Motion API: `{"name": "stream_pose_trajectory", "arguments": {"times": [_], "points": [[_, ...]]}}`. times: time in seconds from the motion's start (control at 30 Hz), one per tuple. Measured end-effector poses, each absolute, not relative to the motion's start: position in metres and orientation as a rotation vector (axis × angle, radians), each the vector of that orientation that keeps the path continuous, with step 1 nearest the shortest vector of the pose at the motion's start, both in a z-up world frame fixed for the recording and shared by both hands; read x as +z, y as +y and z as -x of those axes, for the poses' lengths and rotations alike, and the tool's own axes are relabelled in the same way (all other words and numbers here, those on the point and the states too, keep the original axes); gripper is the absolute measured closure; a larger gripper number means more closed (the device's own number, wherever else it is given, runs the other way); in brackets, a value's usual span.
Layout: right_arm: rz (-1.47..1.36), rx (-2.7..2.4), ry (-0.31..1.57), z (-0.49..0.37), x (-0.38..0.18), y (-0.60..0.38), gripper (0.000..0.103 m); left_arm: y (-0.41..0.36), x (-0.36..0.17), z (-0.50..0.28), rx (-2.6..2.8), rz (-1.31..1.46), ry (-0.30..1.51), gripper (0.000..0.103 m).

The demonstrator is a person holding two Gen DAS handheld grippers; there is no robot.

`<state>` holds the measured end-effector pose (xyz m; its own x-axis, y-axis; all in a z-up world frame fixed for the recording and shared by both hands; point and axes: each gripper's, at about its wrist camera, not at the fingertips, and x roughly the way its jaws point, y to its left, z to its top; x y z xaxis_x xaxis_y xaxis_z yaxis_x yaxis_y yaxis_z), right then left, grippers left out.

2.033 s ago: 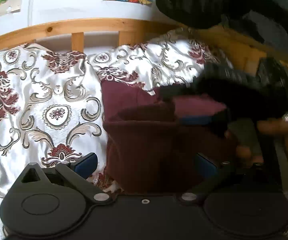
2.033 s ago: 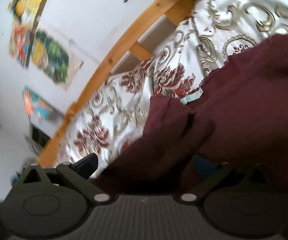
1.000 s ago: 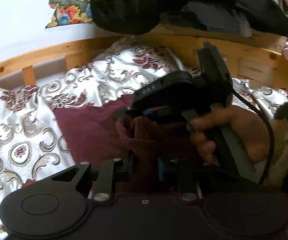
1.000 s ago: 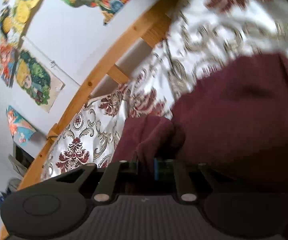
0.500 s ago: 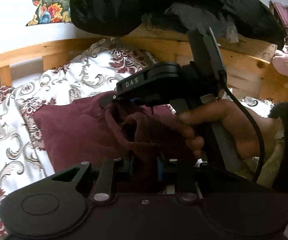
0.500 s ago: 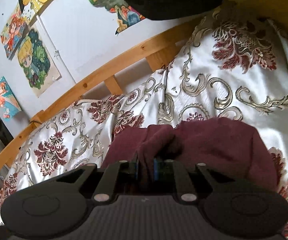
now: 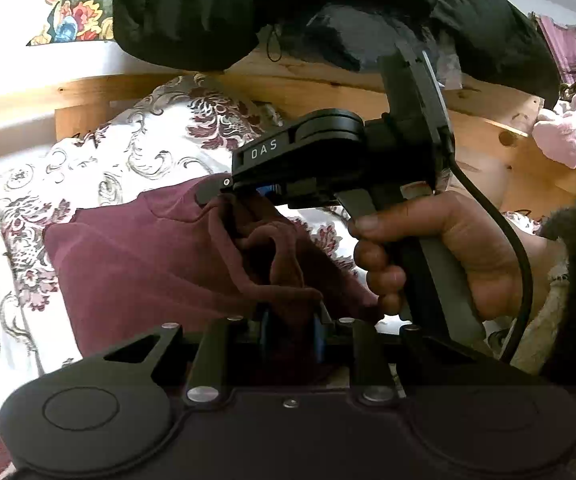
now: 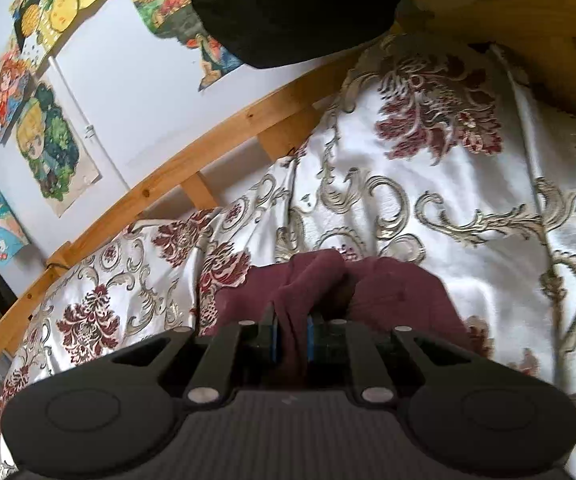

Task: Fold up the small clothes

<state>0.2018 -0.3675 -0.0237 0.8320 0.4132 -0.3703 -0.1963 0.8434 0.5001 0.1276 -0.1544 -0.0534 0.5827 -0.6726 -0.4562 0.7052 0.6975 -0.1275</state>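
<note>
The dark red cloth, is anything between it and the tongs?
No. Both tongs are shut right on the dark red knitted cloth: the left tongs pinch a bunched fold, and the right tongs pinch another, with nothing between.

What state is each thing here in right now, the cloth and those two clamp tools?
Maroon garment: bunched, lifted at one edge, partly lying on the bedspread.
Left gripper: shut on the garment.
Right gripper: shut on the garment.
Black jacket: draped over the wooden rail.
</note>
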Motion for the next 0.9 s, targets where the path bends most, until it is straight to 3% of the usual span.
{"name": "stream_pose_trajectory", "arguments": {"times": [0.9], "points": [[-0.454,0.185,0.513,-0.188,-0.028,-0.411,0.088,-0.197,-0.068,-0.136,-0.868,-0.1,0.548,0.08]]}}
